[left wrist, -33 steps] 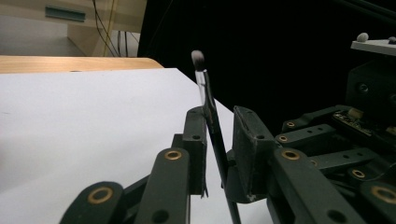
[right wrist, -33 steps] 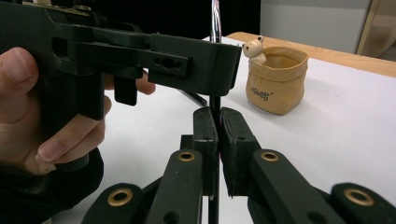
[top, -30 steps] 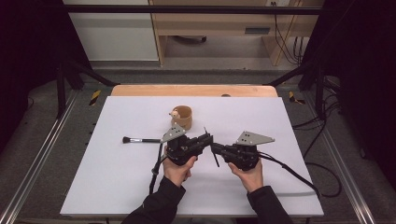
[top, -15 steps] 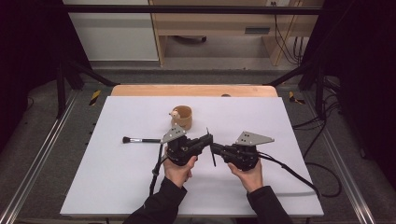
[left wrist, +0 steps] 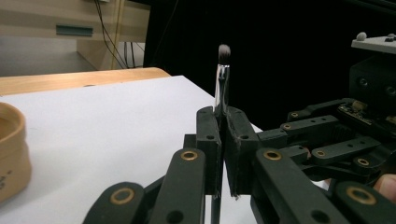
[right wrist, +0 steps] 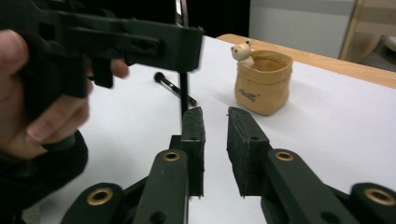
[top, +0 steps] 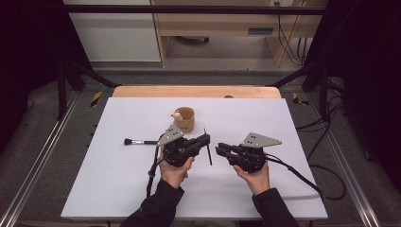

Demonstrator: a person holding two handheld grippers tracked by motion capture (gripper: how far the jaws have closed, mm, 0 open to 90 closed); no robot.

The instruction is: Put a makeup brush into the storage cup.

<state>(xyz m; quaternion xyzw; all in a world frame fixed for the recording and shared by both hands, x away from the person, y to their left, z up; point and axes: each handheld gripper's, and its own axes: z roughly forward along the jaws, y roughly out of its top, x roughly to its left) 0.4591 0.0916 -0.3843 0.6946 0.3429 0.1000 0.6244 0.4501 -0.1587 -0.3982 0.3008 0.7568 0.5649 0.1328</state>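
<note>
Pinching one thin brush (left wrist: 223, 70), the left tool (top: 204, 140) is pressed together; the right tool (top: 220, 149) is spread, having just been opening, nothing between. One cup (right wrist: 264, 81), lettering unreadable; a second brush (top: 140, 141) is counted on the tabletop (top: 283, 123).

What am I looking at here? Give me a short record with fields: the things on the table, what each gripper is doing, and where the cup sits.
Held thing: thin makeup brush, bristles up
Left gripper: shut on the brush handle
Right gripper: jaws just opened, nothing between them, apart from the brush
Second brush: lying flat on the white table, left of the left gripper
Cup: tan, with a small bear figure on its rim, upright, behind the grippers
Likely handover: the brush seems to have passed from right to left
</note>
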